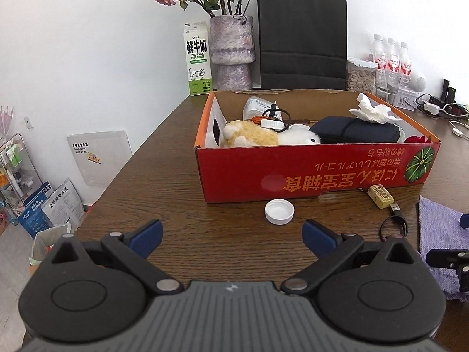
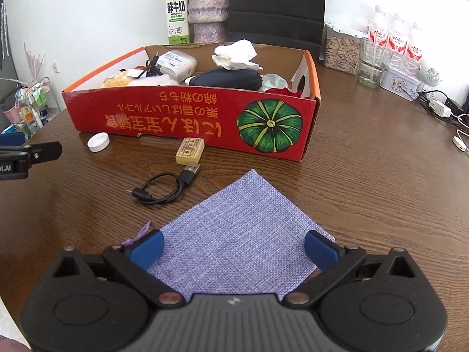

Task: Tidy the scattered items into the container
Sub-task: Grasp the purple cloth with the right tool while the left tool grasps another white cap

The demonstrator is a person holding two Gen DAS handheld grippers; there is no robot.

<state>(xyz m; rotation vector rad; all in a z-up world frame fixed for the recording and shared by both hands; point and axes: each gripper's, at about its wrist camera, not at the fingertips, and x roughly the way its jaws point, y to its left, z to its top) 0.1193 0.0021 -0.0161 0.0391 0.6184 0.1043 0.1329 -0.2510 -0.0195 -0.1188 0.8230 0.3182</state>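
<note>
Both of your grippers stood wide open over the dark wood-grain table (image 2: 366, 182), nothing held.

Straight ahead of both tools lay the red cardboard box with the green pumpkin print (image 2: 187, 117), already holding a yellow-and-white plush toy (image 1: 258, 138), a dark zipped pouch (image 1: 354, 130) and a crumpled white tissue (image 2: 236, 54). Your right gripper (image 2: 233, 249) had its blue pads (image 2: 146, 249) spread at either side of the lilac woven cloth bag (image 2: 243, 220), which lay flat between them, unpinched. Ahead and to its left sat the coiled black USB cable (image 2: 164, 187), then the small yellow rectangular block (image 2: 190, 150). Your left gripper (image 1: 231, 237) hung over bare wood, the white plastic bottle cap (image 1: 279, 211) just ahead of it, close against the box's front wall.
</note>
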